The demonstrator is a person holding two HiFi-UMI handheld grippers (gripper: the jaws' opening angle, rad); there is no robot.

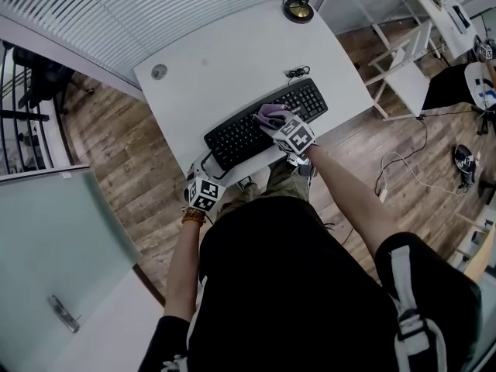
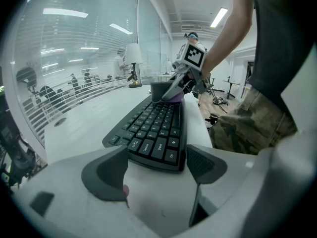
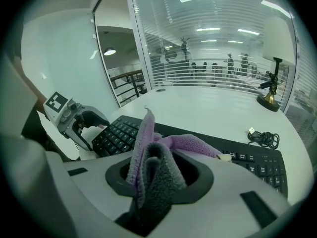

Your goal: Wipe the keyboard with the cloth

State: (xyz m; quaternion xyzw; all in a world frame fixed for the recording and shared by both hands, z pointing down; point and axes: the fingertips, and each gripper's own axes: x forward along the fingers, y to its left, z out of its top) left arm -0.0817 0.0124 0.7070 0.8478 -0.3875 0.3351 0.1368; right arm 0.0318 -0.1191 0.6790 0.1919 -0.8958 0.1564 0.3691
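Note:
A black keyboard (image 1: pixel 263 121) lies slantwise near the front edge of the white table (image 1: pixel 225 56). My right gripper (image 1: pixel 274 122) is over the keyboard's middle, shut on a purple cloth (image 1: pixel 267 112). In the right gripper view the cloth (image 3: pixel 153 155) is bunched between the jaws and drapes onto the keys (image 3: pixel 260 162). My left gripper (image 1: pixel 206 169) is at the keyboard's left end. Its fingers (image 2: pixel 106 175) stand open, one on each side of that end of the keyboard (image 2: pixel 156 130). From there the right gripper (image 2: pixel 184 81) and the cloth (image 2: pixel 174 97) show farther along the keys.
A coiled cable (image 1: pixel 296 72) lies just behind the keyboard. A lamp base (image 1: pixel 298 8) stands at the table's far corner and a round grommet (image 1: pixel 159 71) at the left. A white chair (image 1: pixel 403 72) stands to the right on the wood floor. Glass walls surround the table.

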